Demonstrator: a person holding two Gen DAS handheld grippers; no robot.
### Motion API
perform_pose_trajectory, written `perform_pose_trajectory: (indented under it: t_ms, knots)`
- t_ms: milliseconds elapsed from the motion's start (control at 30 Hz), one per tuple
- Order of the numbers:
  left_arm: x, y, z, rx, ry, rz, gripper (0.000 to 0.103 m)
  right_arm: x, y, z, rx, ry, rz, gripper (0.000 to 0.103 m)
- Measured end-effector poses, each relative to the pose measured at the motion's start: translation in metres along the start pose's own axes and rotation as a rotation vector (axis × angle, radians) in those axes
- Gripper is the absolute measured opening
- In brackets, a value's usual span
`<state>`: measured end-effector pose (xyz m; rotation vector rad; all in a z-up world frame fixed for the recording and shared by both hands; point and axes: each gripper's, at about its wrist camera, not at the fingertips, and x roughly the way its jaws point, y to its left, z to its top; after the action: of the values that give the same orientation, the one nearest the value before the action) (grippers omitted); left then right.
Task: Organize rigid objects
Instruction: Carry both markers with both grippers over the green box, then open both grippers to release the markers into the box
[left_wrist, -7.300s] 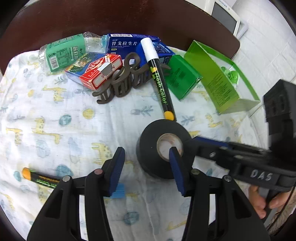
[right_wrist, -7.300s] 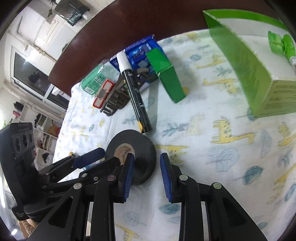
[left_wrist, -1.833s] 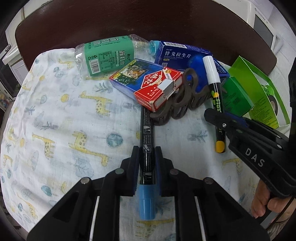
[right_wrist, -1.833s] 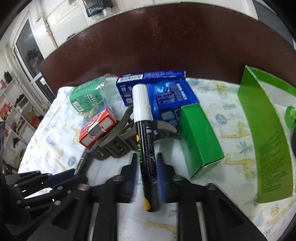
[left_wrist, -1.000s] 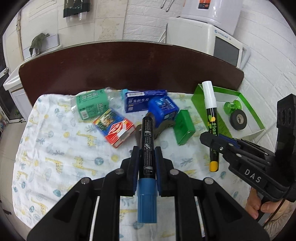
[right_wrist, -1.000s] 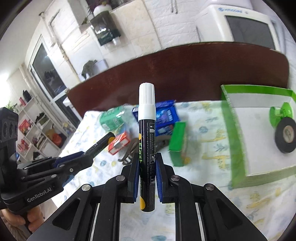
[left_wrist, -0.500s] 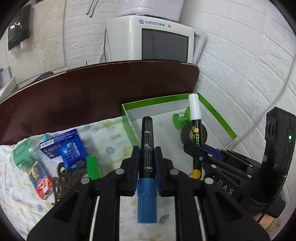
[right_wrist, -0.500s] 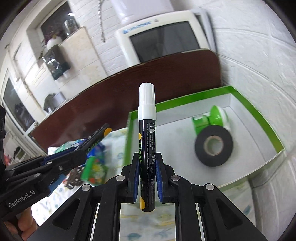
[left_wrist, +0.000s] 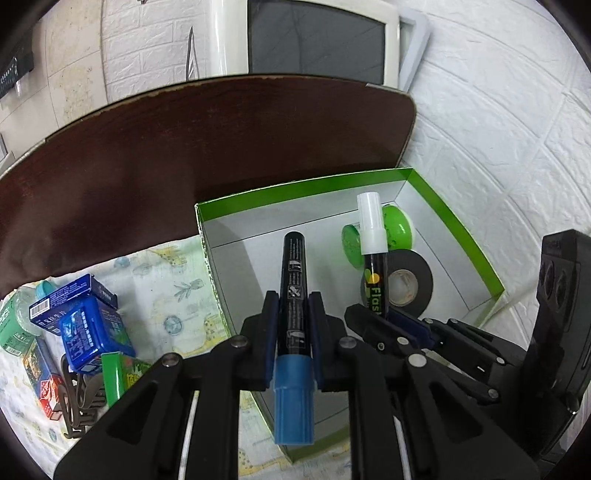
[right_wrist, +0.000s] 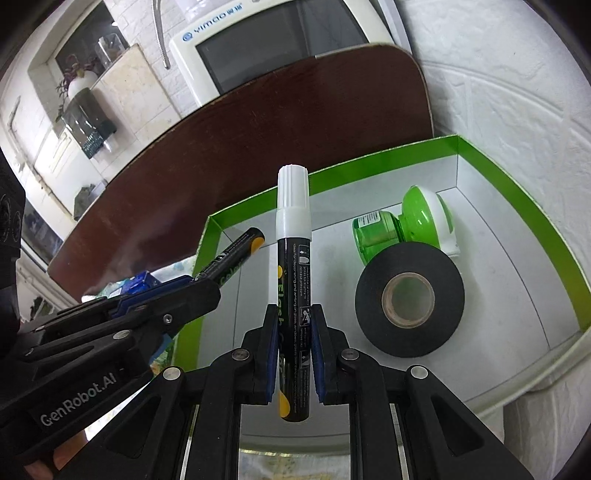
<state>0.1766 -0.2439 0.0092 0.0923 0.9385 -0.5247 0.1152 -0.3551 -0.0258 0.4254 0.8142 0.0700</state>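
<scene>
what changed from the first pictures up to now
The black tape roll went from the cloth into the green box, beside the green gadget. The left gripper took the blue-capped marker off the cloth, the right gripper the white-capped marker; both swung over to the box, still clamped. The boxes, bottle and hair clip stayed on the cloth.

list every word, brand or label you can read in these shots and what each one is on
"YIMOO", with small characters after it too blurred to read: the white appliance.
"GenRobot.AI": body of the left gripper.
"Flash Color", partly hidden by the pads: white-capped marker in the right gripper; its fine print is too small.
"Color", partly cut off: blue-capped marker.
Print on the blue boxes, green bottle and green dispenser: too small to read.
</scene>
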Motion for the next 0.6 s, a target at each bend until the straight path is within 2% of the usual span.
perform_pose_trajectory:
  t_ms: [400, 600]
  knots:
    - [0.028, 0.003, 0.004, -0.038, 0.048, -0.013, 0.015, 0.027, -0.003, 0.007, -0.001, 0.048, -0.018, 0.017]
    - [0.026, 0.01, 0.003, -0.056, 0.049, -0.027, 0.015, 0.028, 0.0, 0.007, -0.003, 0.046, -0.03, 0.017]
